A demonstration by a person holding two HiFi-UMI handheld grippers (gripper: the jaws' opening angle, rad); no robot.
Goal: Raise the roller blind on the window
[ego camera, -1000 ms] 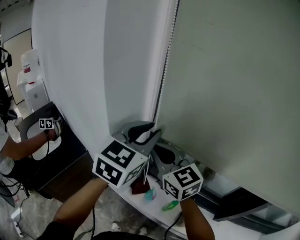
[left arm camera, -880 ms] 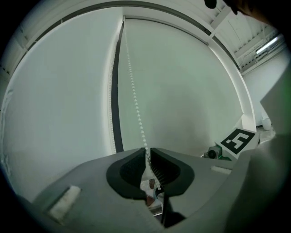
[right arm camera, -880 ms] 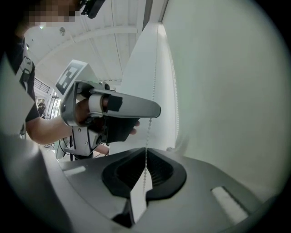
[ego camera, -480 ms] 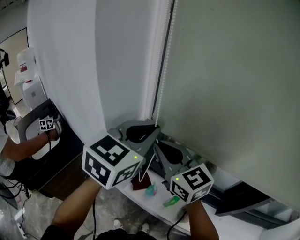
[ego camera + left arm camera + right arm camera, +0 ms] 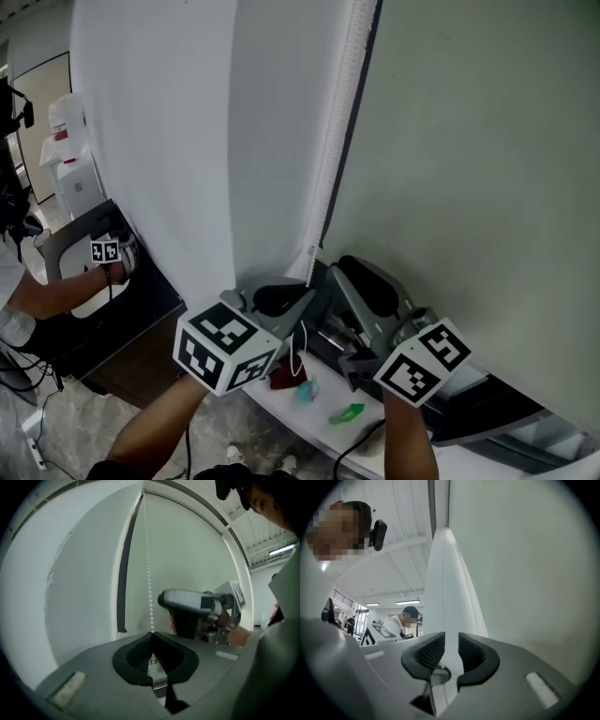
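Observation:
The pale roller blind [image 5: 469, 169] hangs over the window on the right. Its white bead chain [image 5: 336, 159] drops along the blind's left edge beside a white pillar [image 5: 187, 141]. My left gripper [image 5: 305, 298] is shut on the chain's lower end; in the left gripper view the chain [image 5: 149, 573] runs straight down into the closed jaw tips [image 5: 151, 634]. My right gripper [image 5: 349, 269] is to the right of the left one and a little higher, close to the blind. Its jaws [image 5: 451, 637] have just been opening, and nothing is between the pads.
A white sill [image 5: 309, 417] below the grippers carries a dark red thing [image 5: 281, 377], a teal piece [image 5: 306, 392] and a green piece [image 5: 345, 412]. At the far left a person's arm [image 5: 56, 291] rests on a black desk [image 5: 122, 319].
The left jaws closed on the bead chain and sank a little. The right gripper let go, opened and rose along the blind.

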